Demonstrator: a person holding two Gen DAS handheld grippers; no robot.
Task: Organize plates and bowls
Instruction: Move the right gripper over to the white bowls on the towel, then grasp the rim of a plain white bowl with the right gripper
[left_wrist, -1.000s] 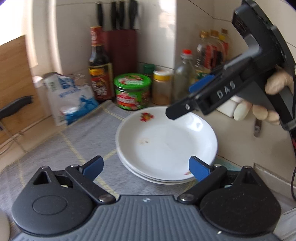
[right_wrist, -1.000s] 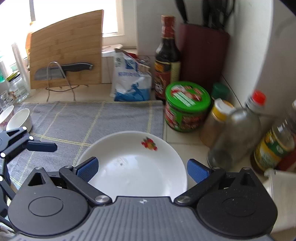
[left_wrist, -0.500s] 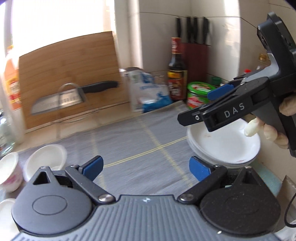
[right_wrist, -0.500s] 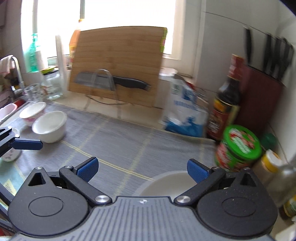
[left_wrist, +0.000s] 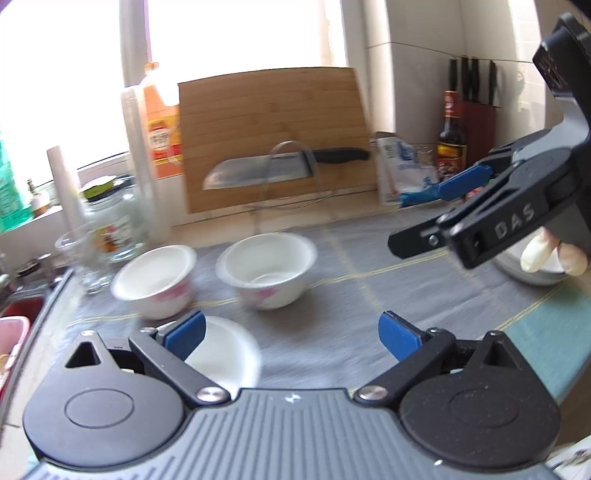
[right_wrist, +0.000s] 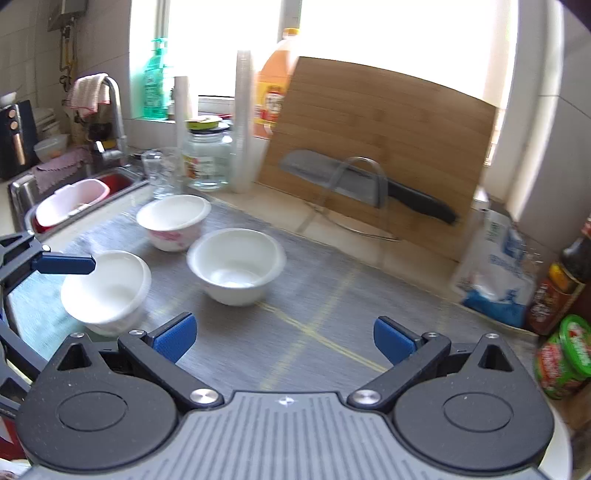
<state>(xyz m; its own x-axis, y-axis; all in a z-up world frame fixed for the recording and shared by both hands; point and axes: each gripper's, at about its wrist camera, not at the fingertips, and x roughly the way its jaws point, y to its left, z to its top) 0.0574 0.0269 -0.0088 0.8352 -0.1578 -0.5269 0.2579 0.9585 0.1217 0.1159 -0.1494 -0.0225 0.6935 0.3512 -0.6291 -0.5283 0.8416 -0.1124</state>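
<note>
Three white bowls stand apart on the grey mat (right_wrist: 314, 295). A middle bowl (right_wrist: 236, 266) (left_wrist: 267, 271) is plain inside with pink marks outside. A pink-patterned bowl (right_wrist: 171, 221) (left_wrist: 155, 282) is behind to the left. A near bowl (right_wrist: 105, 290) (left_wrist: 221, 360) lies just under my left gripper's left finger. My left gripper (left_wrist: 291, 330) is open and empty above the mat. My right gripper (right_wrist: 282, 334) is open and empty; it also shows at the right in the left wrist view (left_wrist: 436, 218). The plate stack (left_wrist: 532, 271) is mostly hidden behind it.
A cutting board (right_wrist: 376, 155) with a knife (right_wrist: 354, 184) on a wire stand leans at the back. A glass jar (right_wrist: 207, 162) and glass (right_wrist: 159, 173) stand behind the bowls. The sink (right_wrist: 70, 203) is left. A bag (right_wrist: 495, 269), sauce bottle and green jar (right_wrist: 563, 354) are right.
Both grippers swung left, away from the plate stack, toward the bowls. The bowls now fill the middle of both views. Both stay open.
</note>
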